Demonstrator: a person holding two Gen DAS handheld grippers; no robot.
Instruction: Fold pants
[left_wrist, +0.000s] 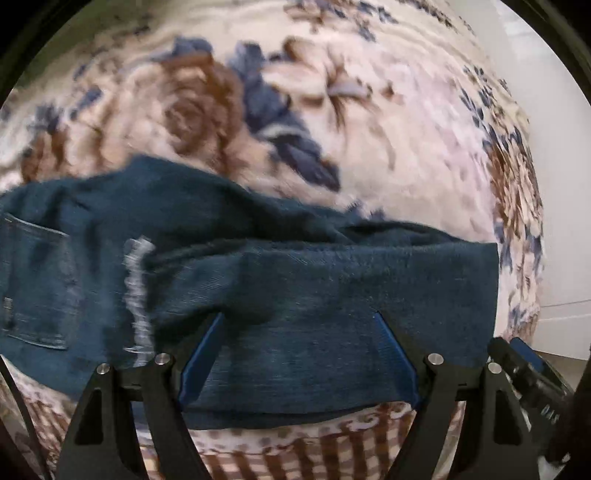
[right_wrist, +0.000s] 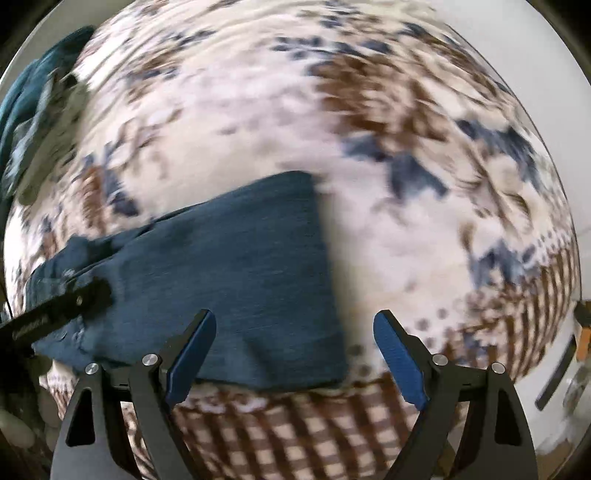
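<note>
1. Denim, dark blue: we are looking at the pants (left_wrist: 258, 280) lying on the floral blanket (left_wrist: 388, 122), already doubled into a long band, with a back pocket (left_wrist: 35, 280) at the band's left end and a frayed pale patch (left_wrist: 138, 291) just right of that pocket.
2. We are holding the left gripper (left_wrist: 299, 317) over the band's near edge, jaws spread wide with denim showing between them; nothing is being pinched.
3. We are seeing the band's right end (right_wrist: 317, 266) as a squared-off edge lying flat on the blanket.
4. We are keeping the right gripper (right_wrist: 295, 317) spread wide too, one finger over the denim and the other beyond the band's right end, over bare blanket; it is grasping nothing.
5. We are judging the lengthwise fold done, though blur hides the layers; the crosswise folds, end over end, are looking not yet done.
</note>
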